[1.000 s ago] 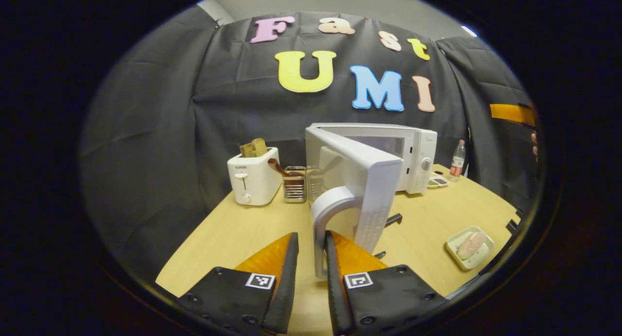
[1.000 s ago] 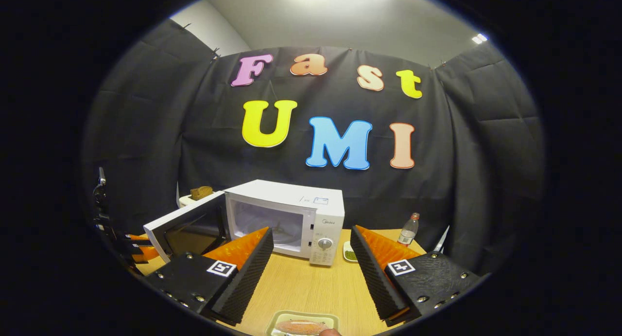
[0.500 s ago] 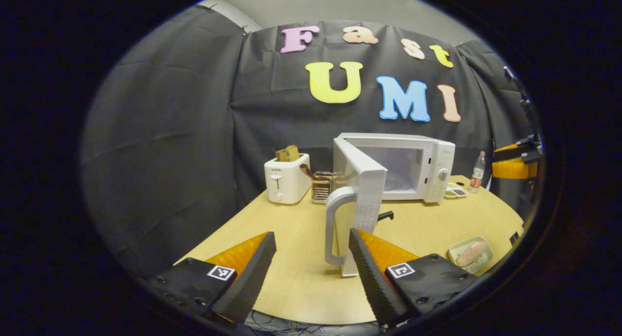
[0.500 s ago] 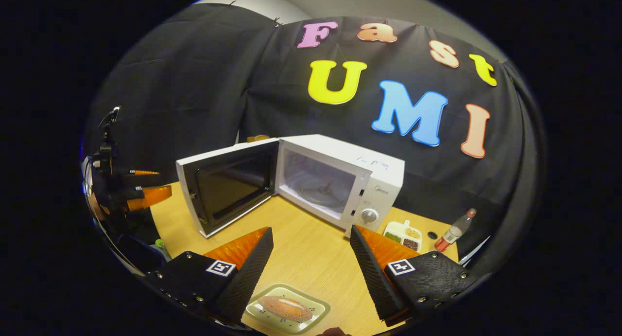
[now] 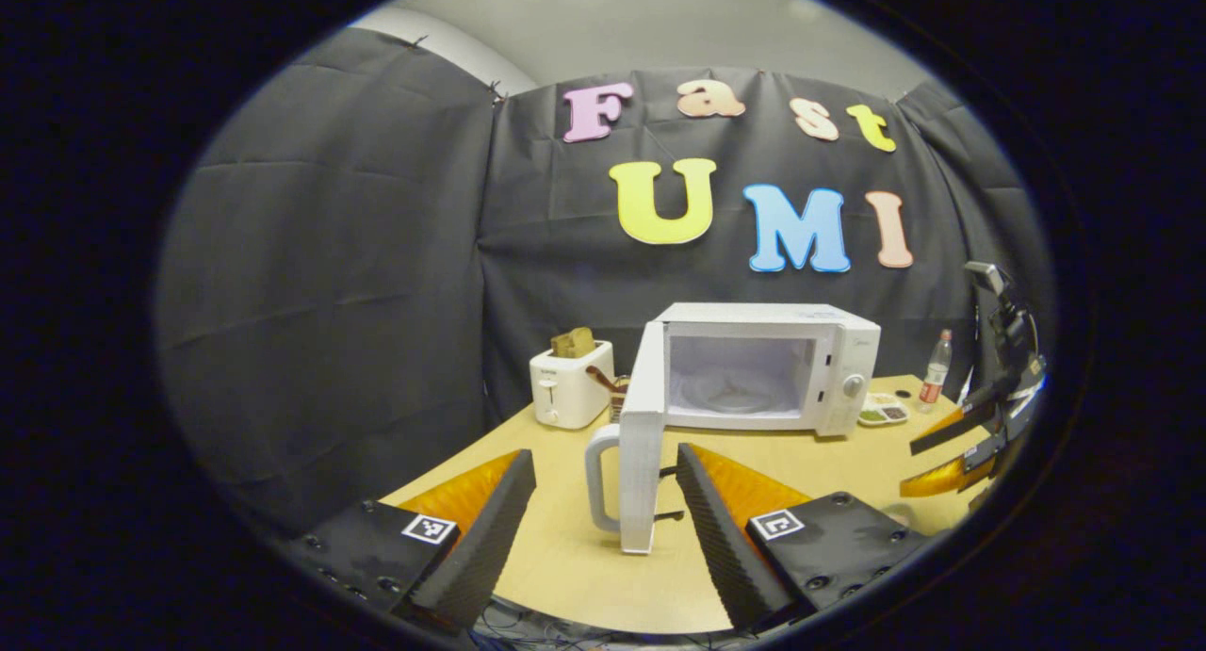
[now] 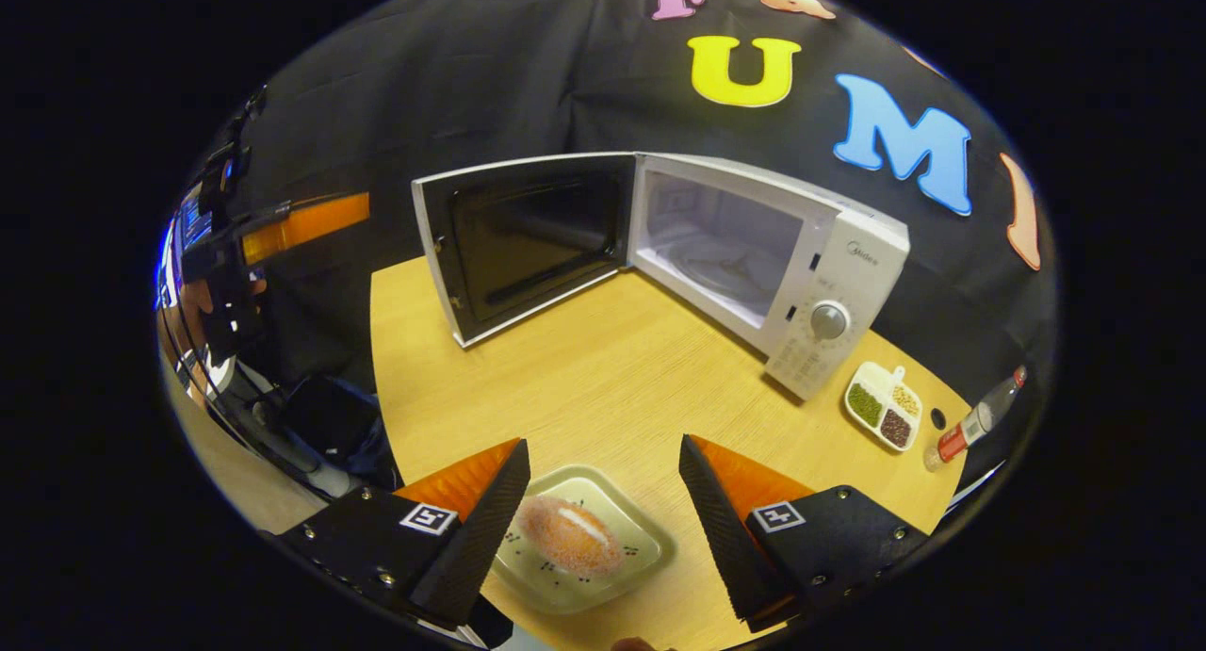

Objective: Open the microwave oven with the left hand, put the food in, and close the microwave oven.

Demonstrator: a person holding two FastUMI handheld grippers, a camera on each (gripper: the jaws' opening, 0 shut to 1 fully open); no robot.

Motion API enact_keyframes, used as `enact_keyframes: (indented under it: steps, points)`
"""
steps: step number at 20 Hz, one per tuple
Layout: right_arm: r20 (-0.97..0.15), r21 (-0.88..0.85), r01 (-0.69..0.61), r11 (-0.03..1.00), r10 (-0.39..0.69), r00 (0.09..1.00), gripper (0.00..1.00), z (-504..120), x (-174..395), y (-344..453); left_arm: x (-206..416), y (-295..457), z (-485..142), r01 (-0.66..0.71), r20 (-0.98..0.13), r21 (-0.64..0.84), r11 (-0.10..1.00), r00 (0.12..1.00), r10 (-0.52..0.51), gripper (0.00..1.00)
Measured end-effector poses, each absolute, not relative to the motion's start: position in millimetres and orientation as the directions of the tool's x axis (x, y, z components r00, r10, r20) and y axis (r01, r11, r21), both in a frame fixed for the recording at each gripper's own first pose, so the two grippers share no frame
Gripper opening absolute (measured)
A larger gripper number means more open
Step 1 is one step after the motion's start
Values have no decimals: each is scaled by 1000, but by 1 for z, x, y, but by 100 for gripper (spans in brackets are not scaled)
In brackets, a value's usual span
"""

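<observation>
Microwave oven (image 6: 754,246) door open. Bun (image 6: 572,535) on small dish (image 6: 650,545), lower centre, on desk (image 6: 603,378). Right gripper (image 6: 603,514) fingers spread above it, left gripper (image 5: 603,514) spread, empty. Bun likely soft, light; grip the dish rim.

Even overhead light, sharp centre (fisheye bending at edges), soft shadows.

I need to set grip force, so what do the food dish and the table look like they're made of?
Dish: looks like glazed ceramic or melamine, pale green and smooth with a soft sheen and small dark specks; which one I cannot tell. Table: light wood or wood-look laminate, matte, with fine straight grain lines running across it.
</observation>
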State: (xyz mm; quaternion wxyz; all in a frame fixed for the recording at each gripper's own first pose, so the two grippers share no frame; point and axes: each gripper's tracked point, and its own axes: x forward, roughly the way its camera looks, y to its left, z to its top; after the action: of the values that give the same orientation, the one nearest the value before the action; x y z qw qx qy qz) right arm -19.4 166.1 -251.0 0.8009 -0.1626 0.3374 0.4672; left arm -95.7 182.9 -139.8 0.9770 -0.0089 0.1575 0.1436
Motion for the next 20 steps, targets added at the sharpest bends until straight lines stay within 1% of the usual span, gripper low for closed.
enact_keyframes:
  steps: [6, 10, 15, 20]
  points:
    - [-762, 141, -915, 378, 632, 144, 98, -297, -46, 163, -116, 164, -128, -352, -308, 66, 934, 883, 355, 98]
    - [-783, 159, -939, 304, 618, 67, 98, -317, -56, 162, -131, 157, -133, -400, -327, 72, 914, 856, 401, 96]
    - [-806, 173, -950, 260, 592, 15, 98, -339, -63, 155, -145, 152, -131, -450, -324, 82, 889, 832, 451, 98]
    - [-813, 170, -951, 258, 583, 13, 98, -351, -64, 153, -149, 143, -126, -463, -323, 99, 881, 822, 469, 99]
